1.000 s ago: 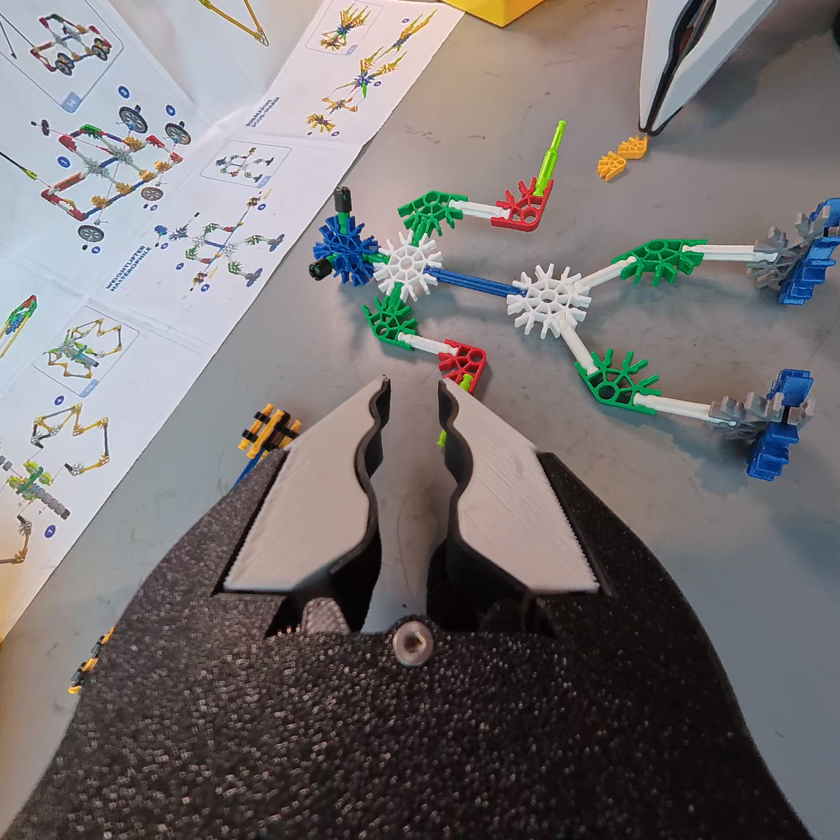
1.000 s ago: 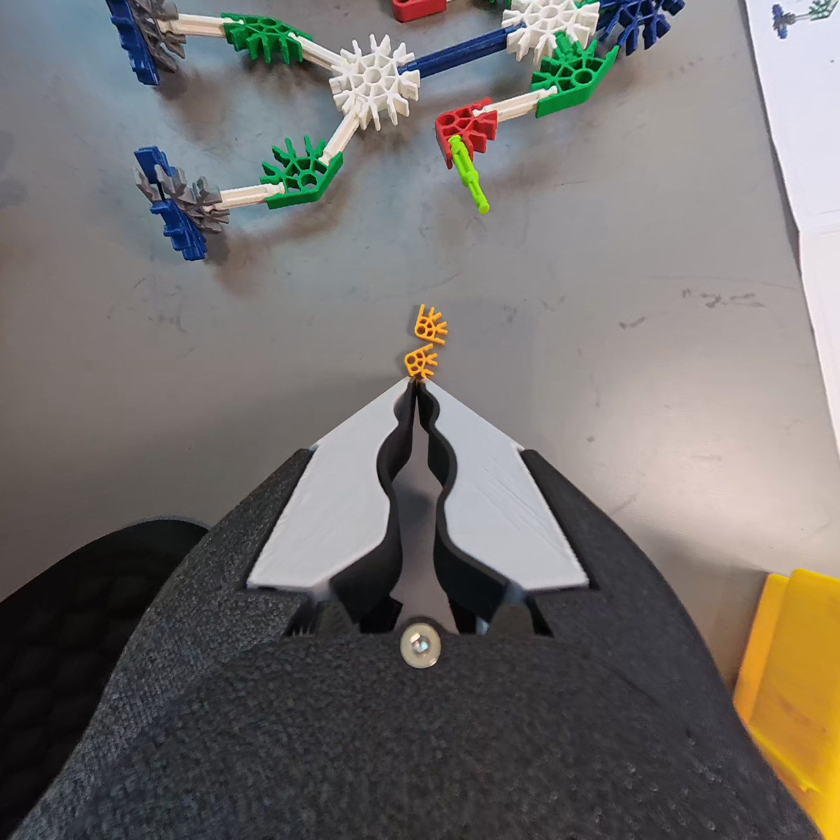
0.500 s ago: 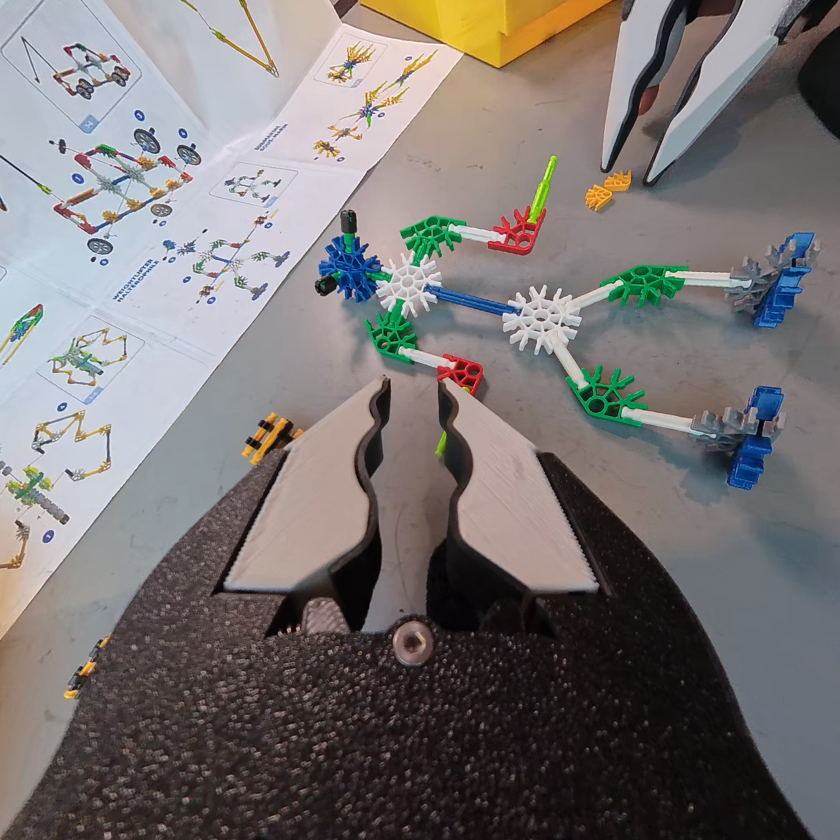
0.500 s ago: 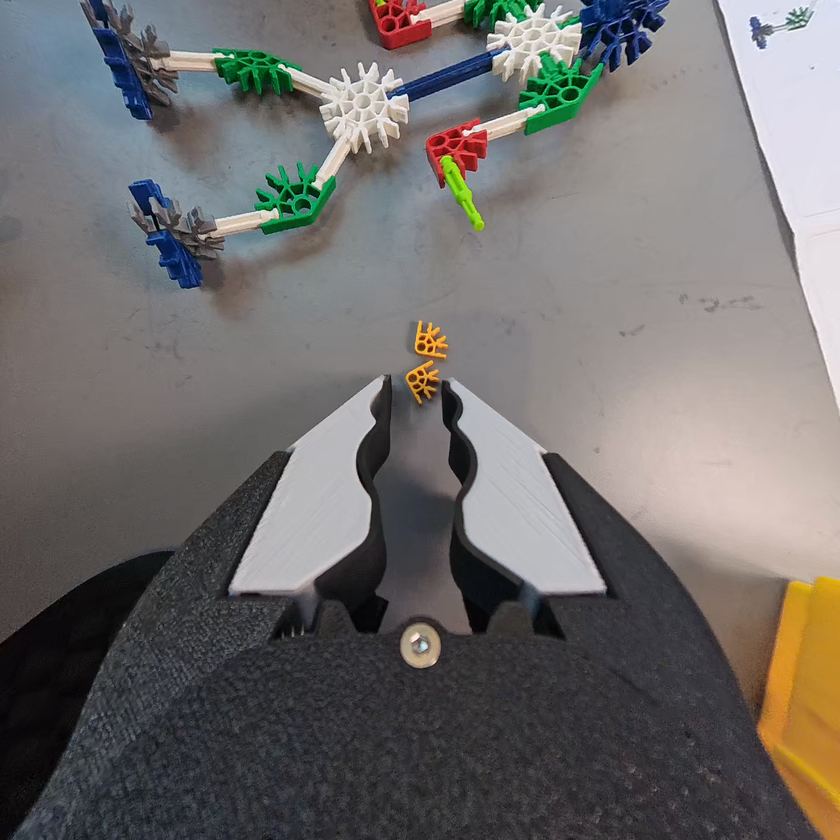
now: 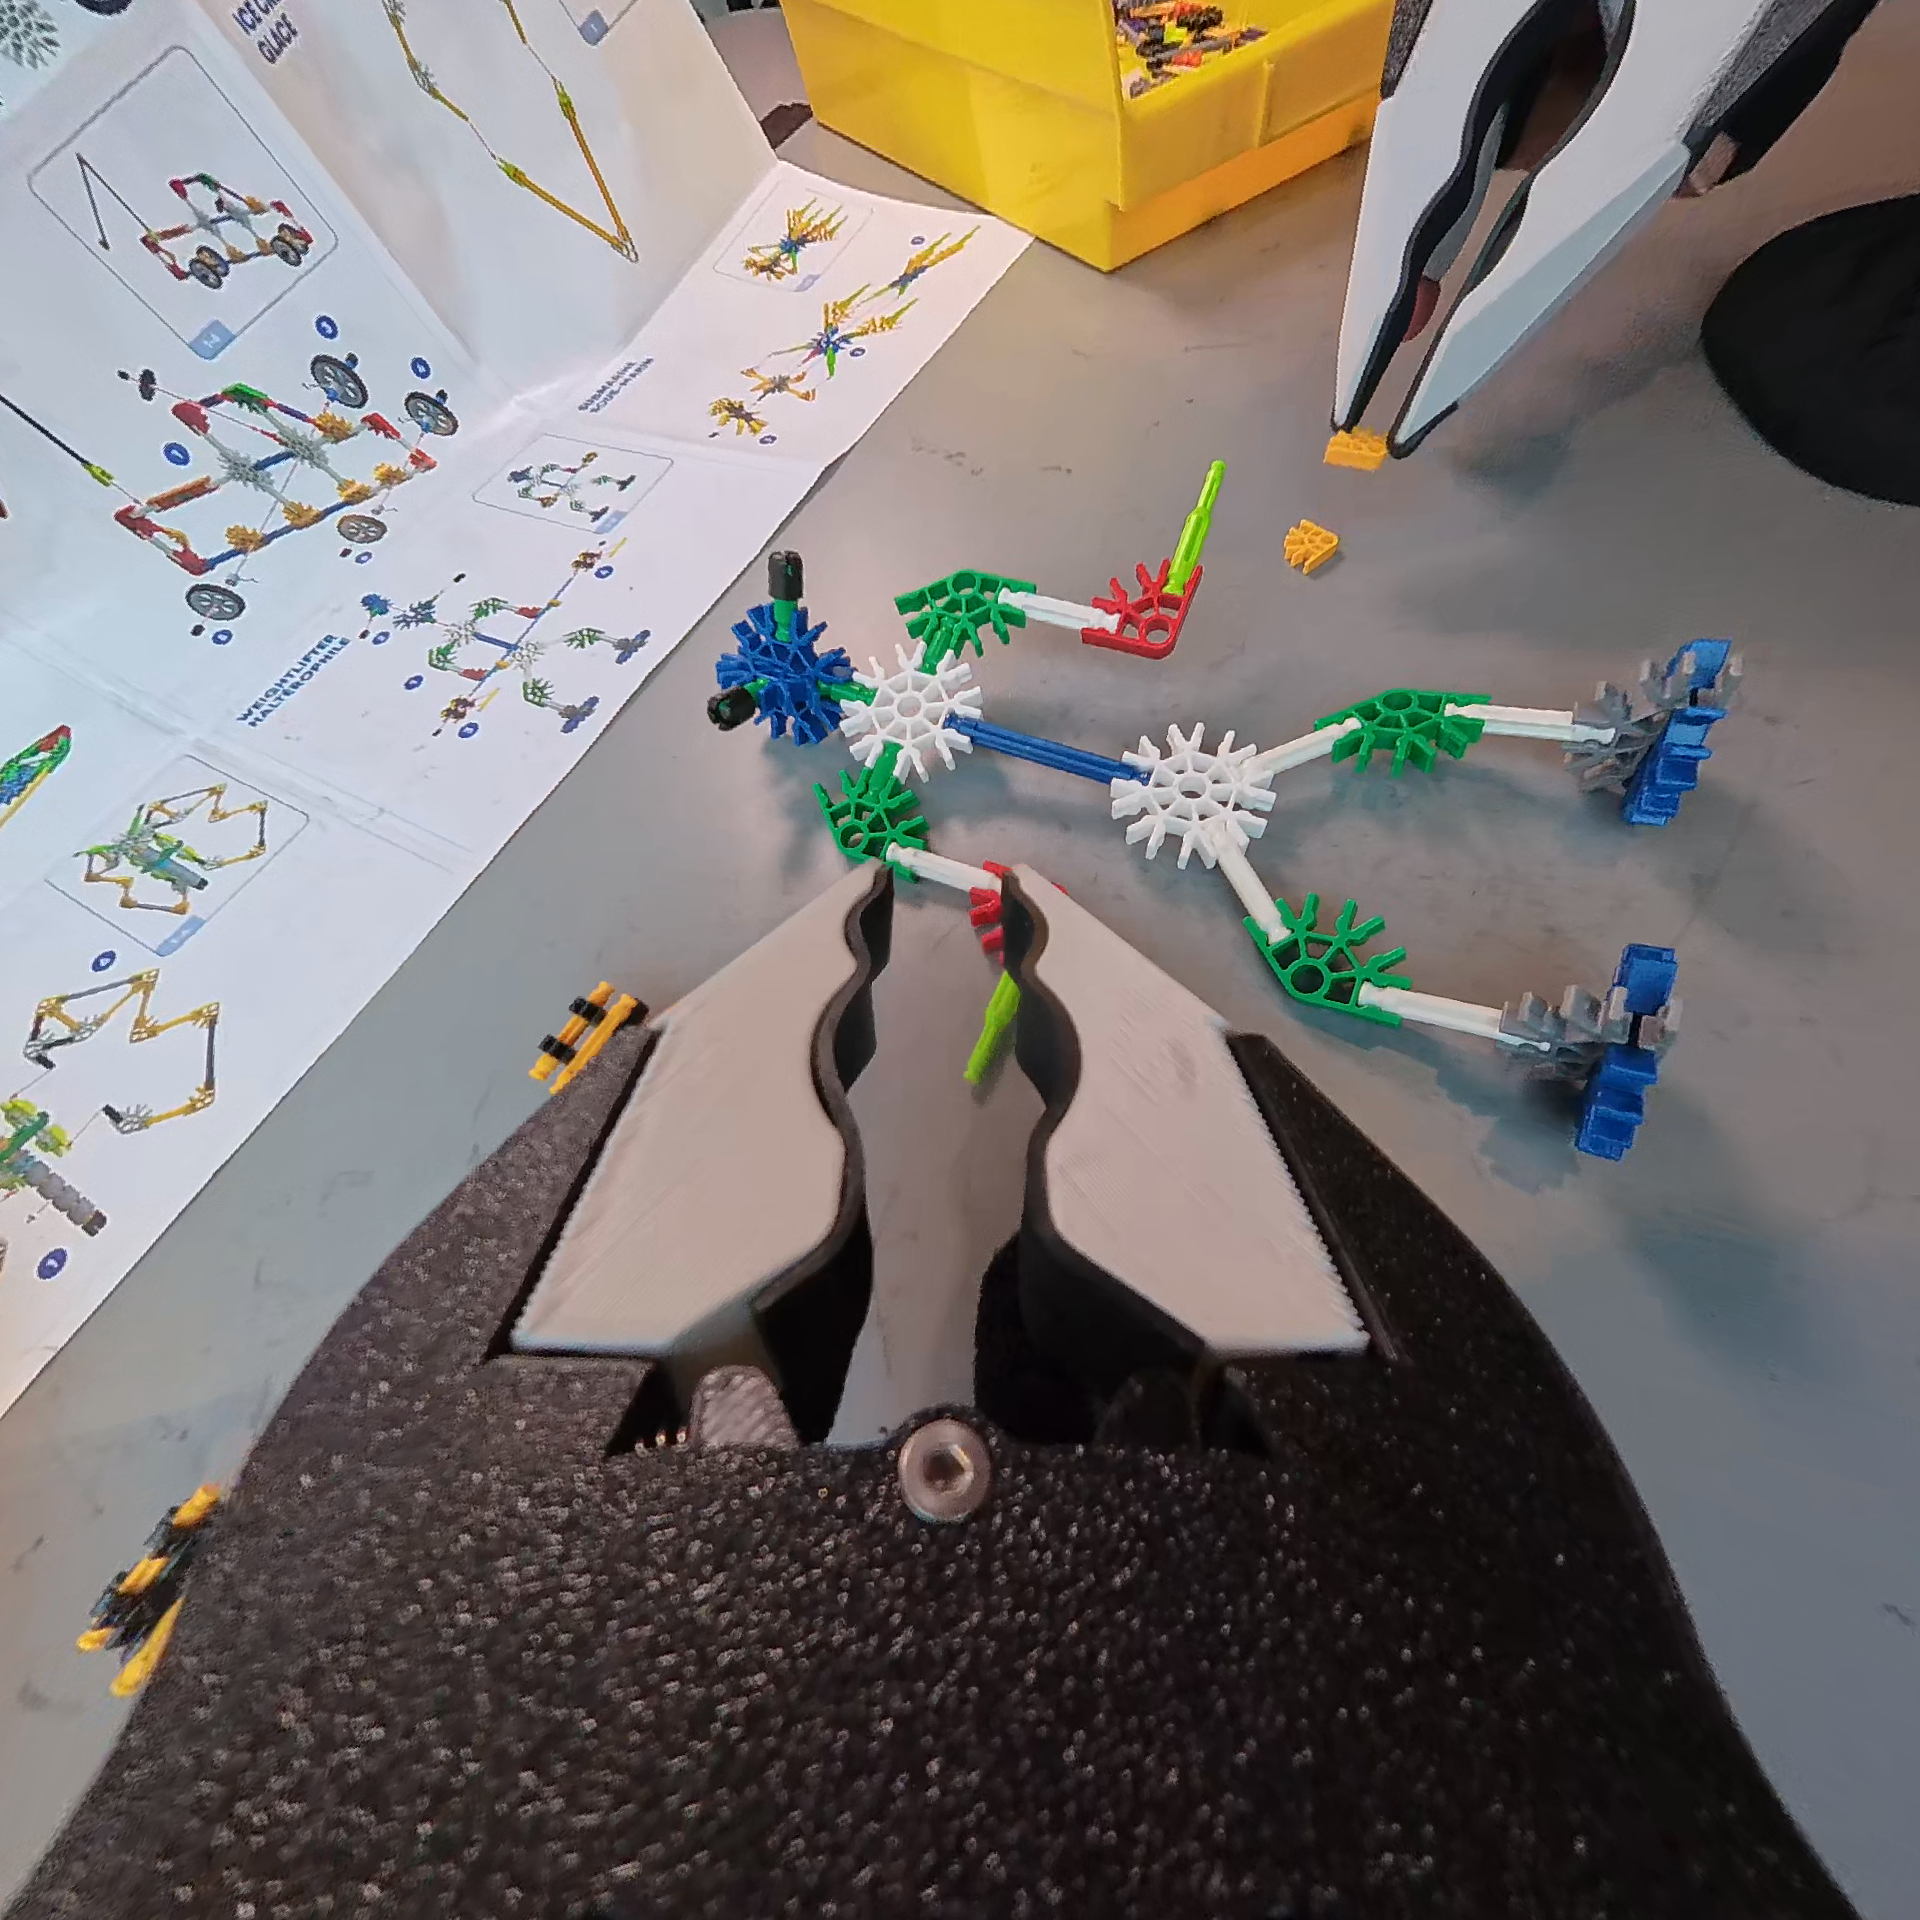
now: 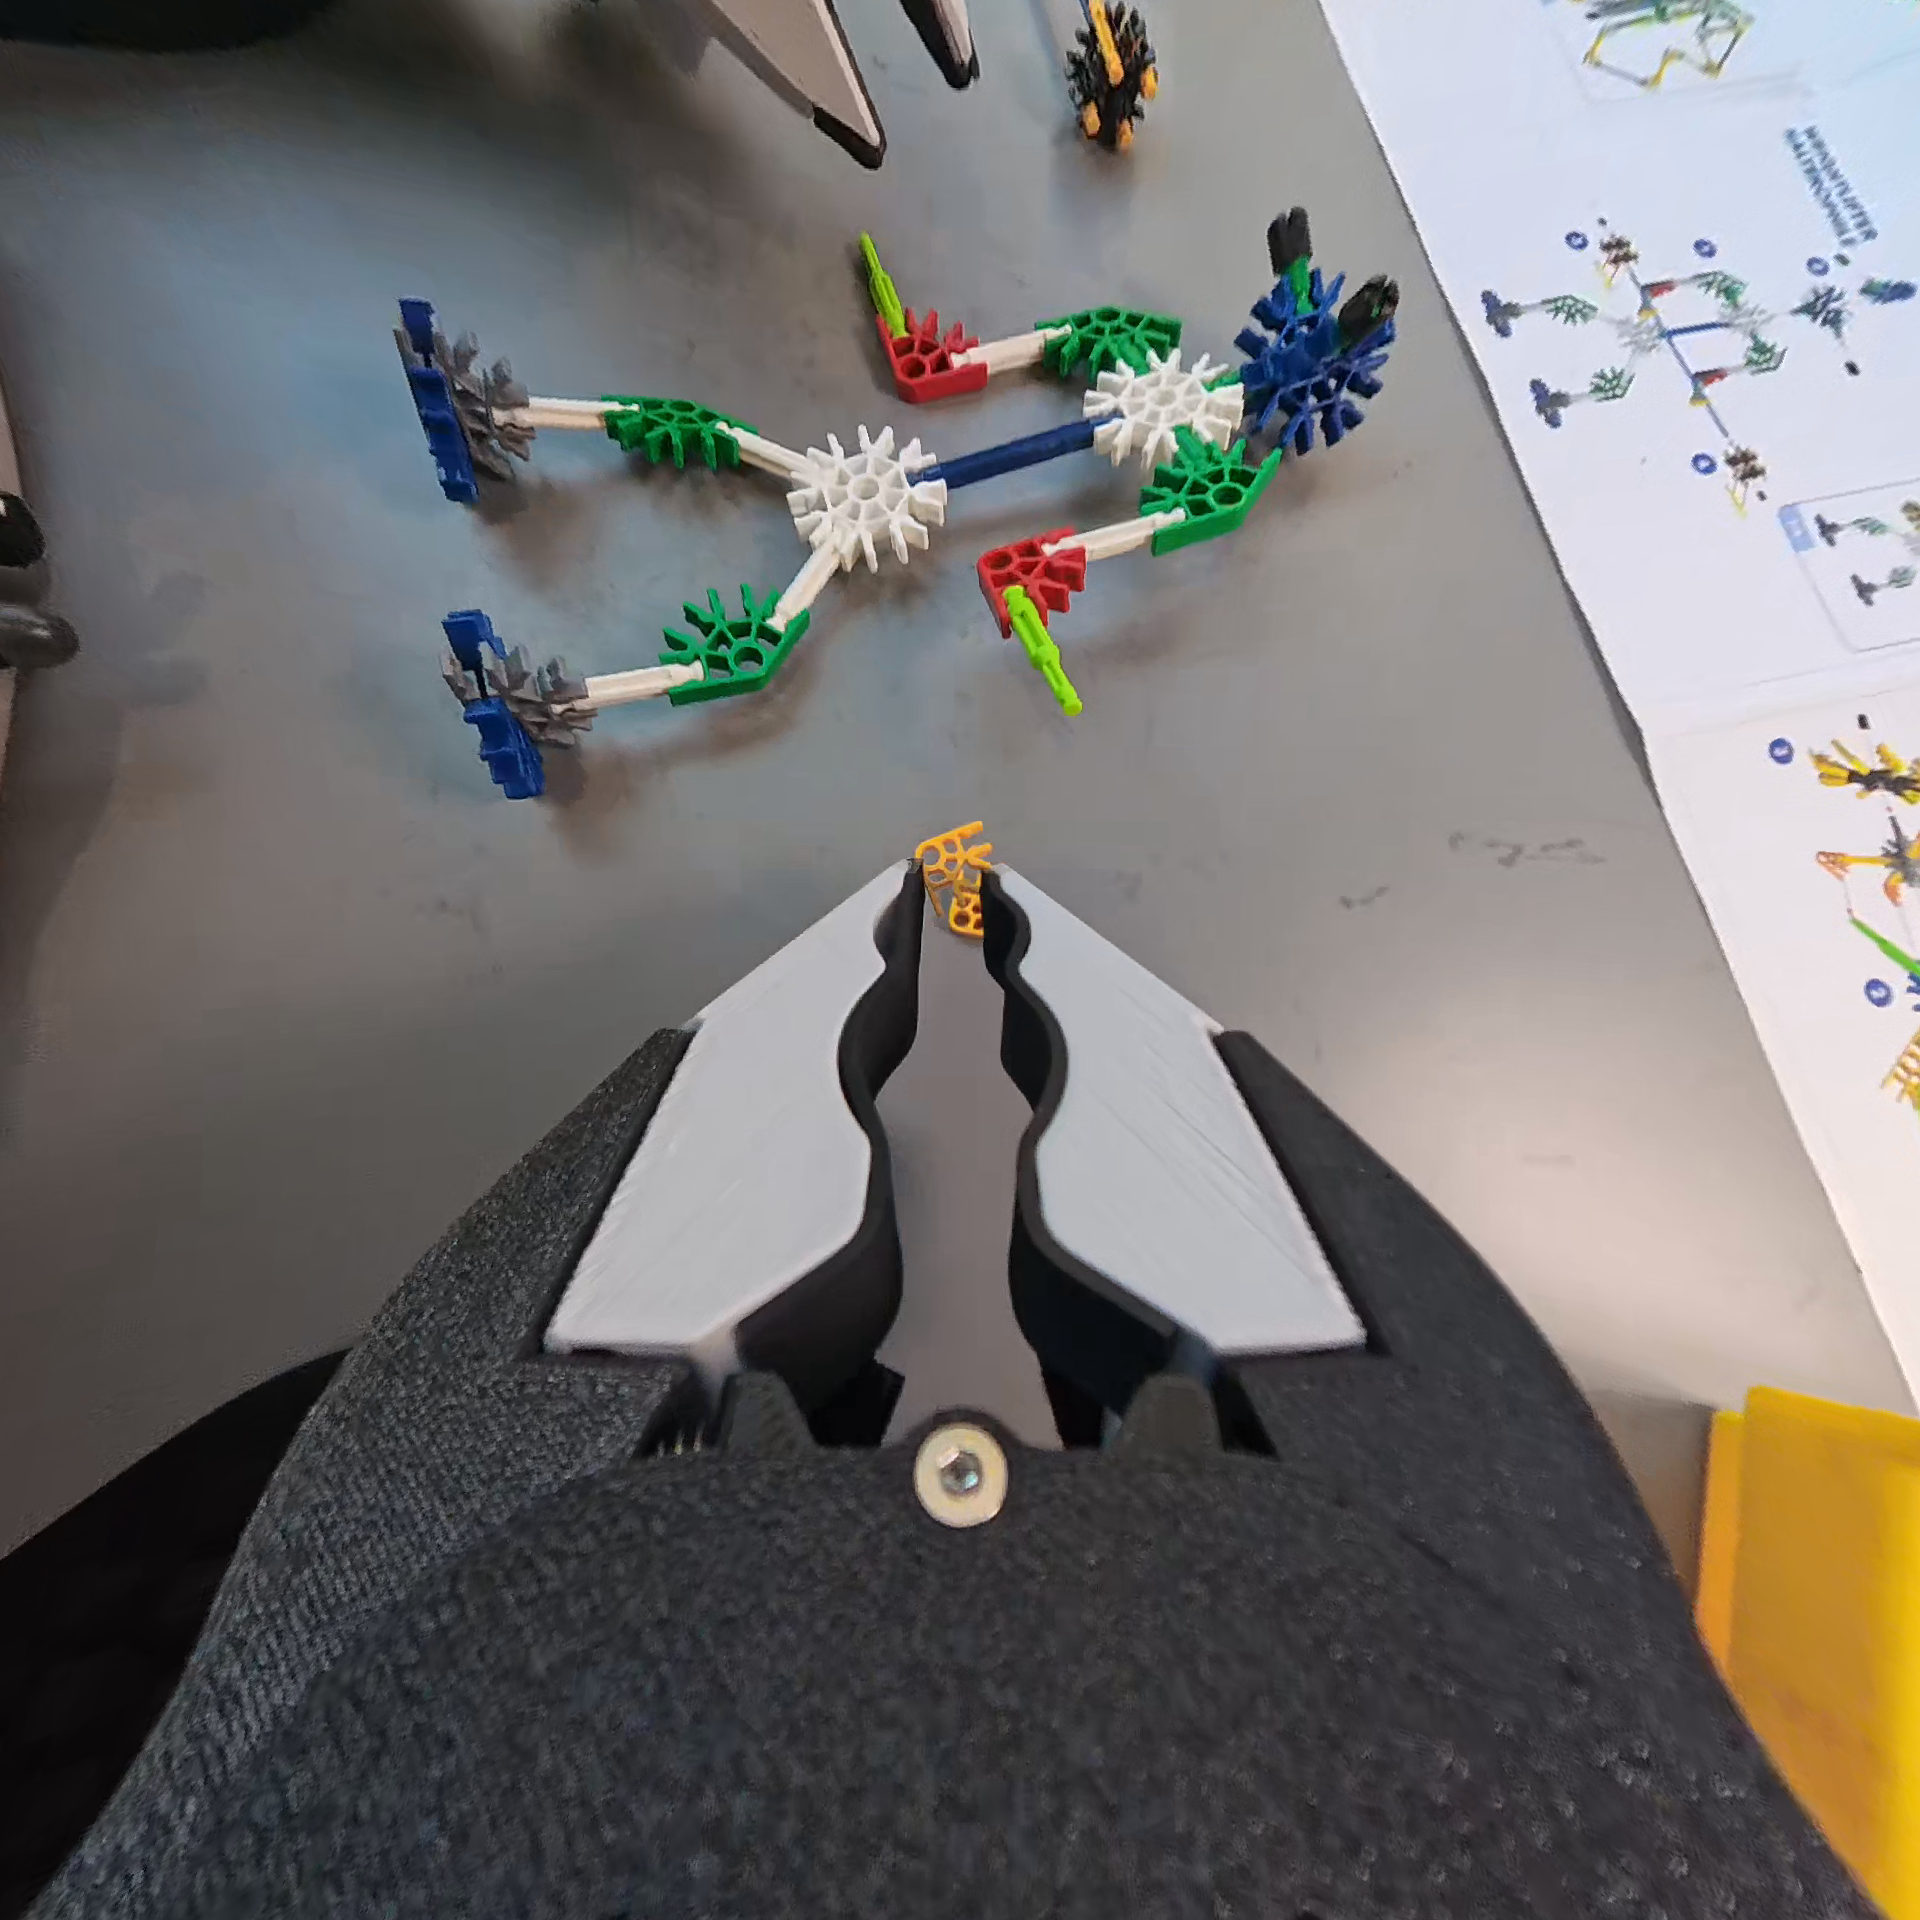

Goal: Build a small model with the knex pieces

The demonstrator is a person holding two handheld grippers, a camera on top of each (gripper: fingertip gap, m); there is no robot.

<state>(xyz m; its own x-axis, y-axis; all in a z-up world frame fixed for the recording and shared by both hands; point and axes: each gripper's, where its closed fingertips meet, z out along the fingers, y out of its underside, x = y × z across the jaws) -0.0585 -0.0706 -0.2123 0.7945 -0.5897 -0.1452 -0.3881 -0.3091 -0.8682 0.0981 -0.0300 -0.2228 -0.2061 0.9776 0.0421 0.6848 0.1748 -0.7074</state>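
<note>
The right hand-held gripper (image 6: pixel 951 883) was closed on a small orange connector (image 6: pixel 956 878), pinched at the very fingertips. The left wrist view showed that piece at the tips, apart from a second orange connector (image 5: pixel 1309 545) lying on the grey table (image 5: pixel 1558 1351) near the lime rod (image 5: pixel 1195 525) of the model's far arm. The left hand-held gripper (image 5: pixel 948 883) was open and held nothing. Its tips stood on either side of the red connector (image 5: pixel 987 914) at the end of the model's near arm, and that arm's own lime rod (image 5: pixel 992 1023) lay in the gap between the fingers. I could not tell whether either finger touched the red piece, since one finger covered part of it. The model (image 6: pixel 868 499), a flat figure of white hubs, a blue rod, green connectors and blue-and-grey ends, lay on the table between the two grippers. An instruction sheet (image 5: pixel 416 468) lay beside it, and a yellow box (image 5: pixel 1039 145) stood beyond. Half a second earlier the right gripper had been open, with both orange connectors loose on the table just at its tips. It had since shut on one of them. The left gripper, equally open then, had stood just short of the red connector and had since moved forward over it.
</note>
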